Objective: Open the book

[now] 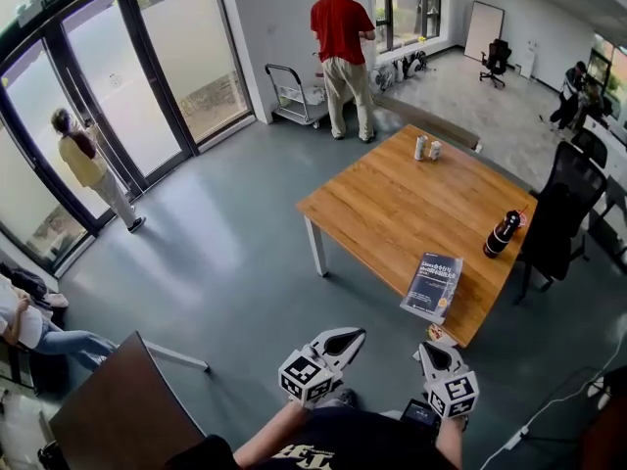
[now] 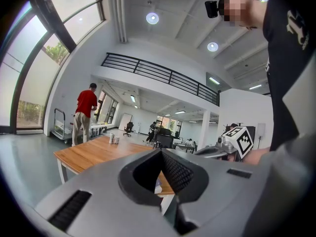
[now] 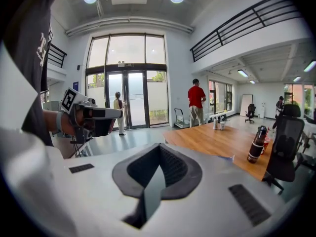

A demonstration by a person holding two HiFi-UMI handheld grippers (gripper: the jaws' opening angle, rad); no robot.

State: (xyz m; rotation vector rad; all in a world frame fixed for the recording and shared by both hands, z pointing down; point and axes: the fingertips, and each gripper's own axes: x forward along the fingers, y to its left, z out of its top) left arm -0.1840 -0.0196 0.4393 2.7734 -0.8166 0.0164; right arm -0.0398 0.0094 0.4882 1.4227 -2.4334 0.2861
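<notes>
A dark blue book (image 1: pixel 432 287) lies closed, cover up, near the front edge of the wooden table (image 1: pixel 392 209). Both grippers hover over the grey floor in front of my body, short of that edge. My left gripper (image 1: pixel 353 337) is left of the book, with its jaws shut on nothing (image 2: pixel 160 155). The right gripper (image 1: pixel 431 349) sits just below the book's near corner, also shut and empty (image 3: pixel 159 151). In the left gripper view the jaws hide nearly all of the book. Only a blue corner (image 3: pixel 225 157) shows in the right gripper view.
A black bottle (image 1: pixel 503 234) stands at the table's right edge and two cans (image 1: pixel 427 149) at its far end. A black chair (image 1: pixel 563 209) is beside the table on the right. A dark tabletop (image 1: pixel 118 409) is at lower left. A person in red (image 1: pixel 343 47) stands by a cart (image 1: pixel 294 96).
</notes>
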